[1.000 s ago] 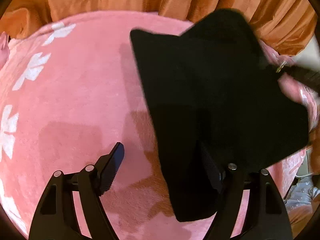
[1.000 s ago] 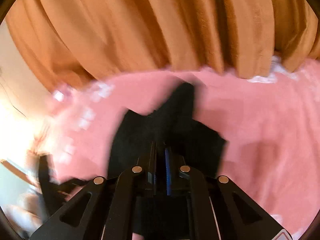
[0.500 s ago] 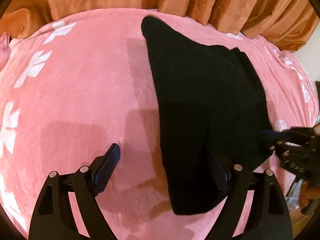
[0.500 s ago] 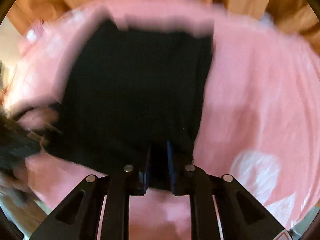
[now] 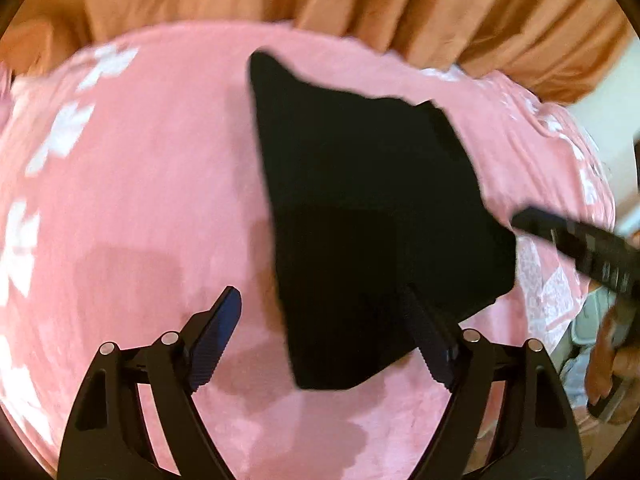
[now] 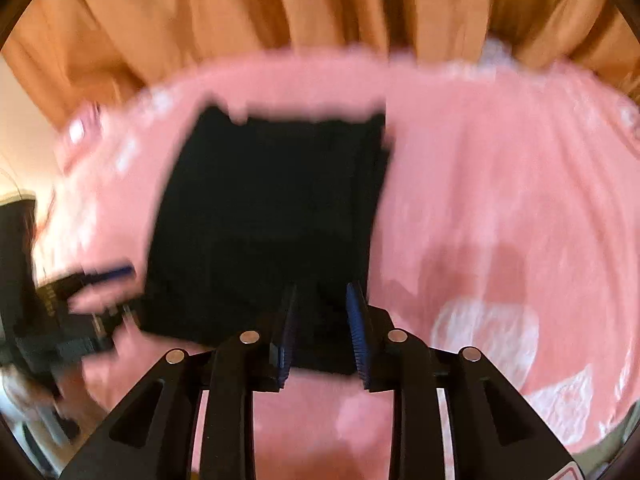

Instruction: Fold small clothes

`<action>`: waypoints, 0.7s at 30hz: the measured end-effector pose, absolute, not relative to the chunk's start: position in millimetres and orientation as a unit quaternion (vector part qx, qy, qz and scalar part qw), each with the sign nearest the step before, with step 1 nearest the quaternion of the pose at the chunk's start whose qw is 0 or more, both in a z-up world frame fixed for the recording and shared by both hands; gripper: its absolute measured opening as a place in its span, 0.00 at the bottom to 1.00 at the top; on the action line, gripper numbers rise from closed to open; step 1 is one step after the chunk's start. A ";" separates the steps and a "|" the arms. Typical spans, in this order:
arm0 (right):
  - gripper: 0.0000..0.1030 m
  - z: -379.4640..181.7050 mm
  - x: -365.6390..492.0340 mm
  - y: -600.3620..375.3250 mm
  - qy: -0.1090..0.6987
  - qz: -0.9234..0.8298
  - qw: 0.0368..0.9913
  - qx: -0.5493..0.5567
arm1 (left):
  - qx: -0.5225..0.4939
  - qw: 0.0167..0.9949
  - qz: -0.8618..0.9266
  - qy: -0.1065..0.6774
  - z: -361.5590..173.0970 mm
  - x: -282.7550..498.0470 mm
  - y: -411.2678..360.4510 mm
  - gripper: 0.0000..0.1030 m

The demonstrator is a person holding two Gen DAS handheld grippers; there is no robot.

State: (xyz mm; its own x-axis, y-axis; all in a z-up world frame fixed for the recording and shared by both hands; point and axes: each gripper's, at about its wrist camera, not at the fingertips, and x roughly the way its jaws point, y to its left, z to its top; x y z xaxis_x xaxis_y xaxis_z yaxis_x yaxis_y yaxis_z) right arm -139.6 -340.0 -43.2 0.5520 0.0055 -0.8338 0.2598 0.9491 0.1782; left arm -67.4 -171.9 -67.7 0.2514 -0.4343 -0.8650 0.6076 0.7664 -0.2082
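A black garment [image 5: 368, 216] lies folded flat on the pink blanket [image 5: 140, 200]. My left gripper [image 5: 320, 320] hovers over its near left corner, open wide; its right finger is over the cloth and its left finger over bare blanket. In the right wrist view the garment [image 6: 264, 220] reads as a dark rectangle. My right gripper [image 6: 322, 320] is at its near edge with the jaws opening; cloth shows in the gap but the pads do not press it. That gripper [image 5: 580, 248] appears blurred at the garment's right side in the left wrist view.
Orange curtains [image 5: 360, 8] hang behind the bed's far edge. The blanket [image 6: 500, 200] has white flower prints [image 6: 488, 340] toward its sides. A person's hand [image 5: 612, 360] shows at the right edge. The left gripper [image 6: 68, 304] is blurred at the left.
The right gripper carried a raised flap of the garment across and laid it flat, then its jaws parted off the cloth. The left gripper lifted a little, still open.
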 end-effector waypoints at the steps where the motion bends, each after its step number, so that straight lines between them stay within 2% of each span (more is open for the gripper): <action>1: 0.28 -42.7 -129.5 -341.7 0.459 -0.072 0.873 0.146 | 0.091 0.789 -0.331 0.510 -67.8 -68.6 -175.2 0.78; 5: 0.28 -66.2 -86.0 -353.4 0.480 -0.082 0.858 0.159 | 0.107 0.780 -0.310 0.533 -88.0 -63.2 -175.8 0.78; 6: 0.25 -71.4 -80.2 -347.4 0.496 -0.089 0.851 0.151 | 0.107 0.776 -0.302 0.543 -96.8 -59.5 -174.2 0.79; 8: 0.13 -90.9 -65.6 -352.2 0.505 -0.110 0.845 0.136 | 0.097 0.772 -0.304 0.550 -105.7 -55.0 -168.7 0.81; 10: 0.10 -100.8 -61.4 -367.6 0.506 -0.124 0.842 0.143 | 0.117 0.776 -0.310 0.537 -105.3 -59.6 -171.7 0.81; 12: 0.11 -92.7 -63.4 -376.9 0.506 -0.132 0.835 0.173 | 0.119 0.778 -0.311 0.534 -105.6 -61.0 -169.1 0.81; 16: 0.11 -51.8 -88.3 -358.5 0.495 -0.114 0.846 0.160 | 0.108 0.771 -0.315 0.542 -102.4 -59.0 -165.1 0.81; 19: 0.13 -85.3 -105.4 -343.6 0.546 -0.109 0.820 0.131 | 0.113 0.772 -0.312 0.543 -104.8 -58.3 -167.0 0.82; 21: 0.16 -89.1 -108.8 -344.2 0.529 -0.106 0.832 0.130 | 0.127 0.777 -0.310 0.533 -105.8 -62.6 -171.8 0.82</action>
State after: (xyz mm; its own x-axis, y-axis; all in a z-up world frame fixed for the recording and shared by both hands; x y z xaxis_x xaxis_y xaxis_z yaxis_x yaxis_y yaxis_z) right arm -108.8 -344.2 -89.1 0.4187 -0.0390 -0.9073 0.3147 0.9434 0.1047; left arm -62.6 -171.8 -105.8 0.2400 -0.3468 -0.9067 0.6173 0.7754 -0.1332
